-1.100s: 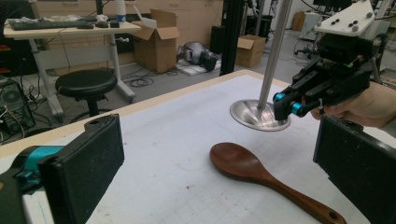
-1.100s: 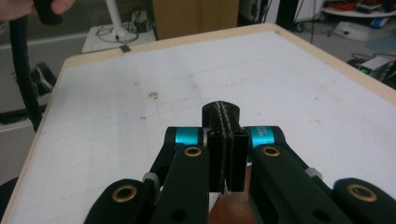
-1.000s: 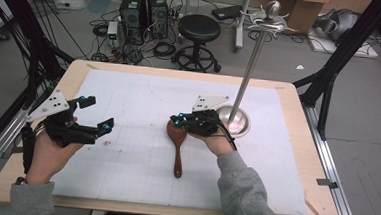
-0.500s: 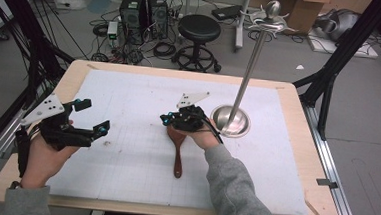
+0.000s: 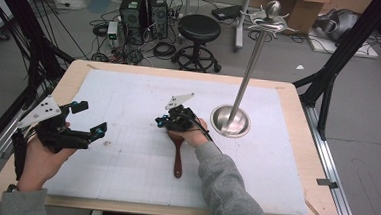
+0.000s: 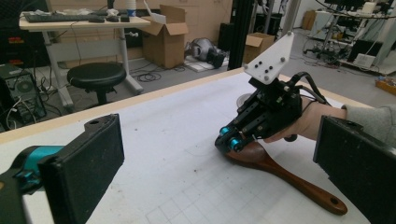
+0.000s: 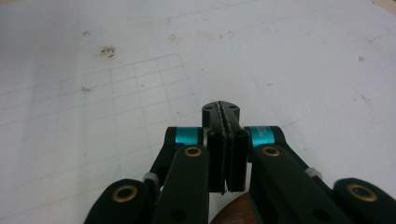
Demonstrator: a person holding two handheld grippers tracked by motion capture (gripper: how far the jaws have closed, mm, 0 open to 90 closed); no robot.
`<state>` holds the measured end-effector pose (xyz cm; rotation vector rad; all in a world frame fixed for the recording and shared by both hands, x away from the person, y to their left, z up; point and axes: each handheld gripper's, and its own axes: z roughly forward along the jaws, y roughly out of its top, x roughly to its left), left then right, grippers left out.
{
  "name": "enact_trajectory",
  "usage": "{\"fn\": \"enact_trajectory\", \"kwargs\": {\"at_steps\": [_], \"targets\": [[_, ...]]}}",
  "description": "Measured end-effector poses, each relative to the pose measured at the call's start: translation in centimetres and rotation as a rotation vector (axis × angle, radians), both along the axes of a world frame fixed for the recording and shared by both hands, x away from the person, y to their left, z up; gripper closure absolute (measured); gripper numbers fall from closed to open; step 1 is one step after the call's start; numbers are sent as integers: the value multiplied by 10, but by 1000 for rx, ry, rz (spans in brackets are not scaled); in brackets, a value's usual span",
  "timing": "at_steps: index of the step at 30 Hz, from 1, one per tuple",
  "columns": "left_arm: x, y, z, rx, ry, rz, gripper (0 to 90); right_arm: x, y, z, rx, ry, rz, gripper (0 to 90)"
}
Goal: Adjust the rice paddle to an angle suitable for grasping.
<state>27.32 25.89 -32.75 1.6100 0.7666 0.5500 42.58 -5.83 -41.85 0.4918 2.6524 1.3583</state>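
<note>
Your left gripper (image 5: 88,117) sits near the left edge of the worktop (image 5: 289,93), lifted off the white mat (image 5: 129,98) in your left hand (image 5: 40,158), with its jaws spread wide and nothing between them. In the left gripper view the two black pads (image 6: 88,161) stand far apart at either side of the picture.

Your right gripper (image 5: 163,121) is near the middle of the worktop, its jaws pressed together with no gap and nothing caught between them, as the right gripper view (image 7: 226,140) shows plainly. It rests low over the broad head of the wooden brush (image 5: 177,154), whose handle runs back toward the near edge. In the left gripper view the gripper tips (image 6: 229,140) sit just at the head of the brush (image 6: 289,179); you cannot tell whether they touch the wood. Your right hand (image 5: 194,135) covers most of the head.

A metal stand (image 5: 231,121) with a round base rests on the mat just right of your right hand, toward the far right corner, its pole rising upright.
</note>
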Motion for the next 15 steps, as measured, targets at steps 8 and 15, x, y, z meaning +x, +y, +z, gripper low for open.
{"fn": "enact_trajectory", "kwargs": {"at_steps": [8,15], "targets": [[-1,0,-2,-1,8,1,23,10,-3,-9,-26,26,-29,900],[2,-3,-6,8,21,-6,23,14,-3,-14,-58,32,-49,900]]}}
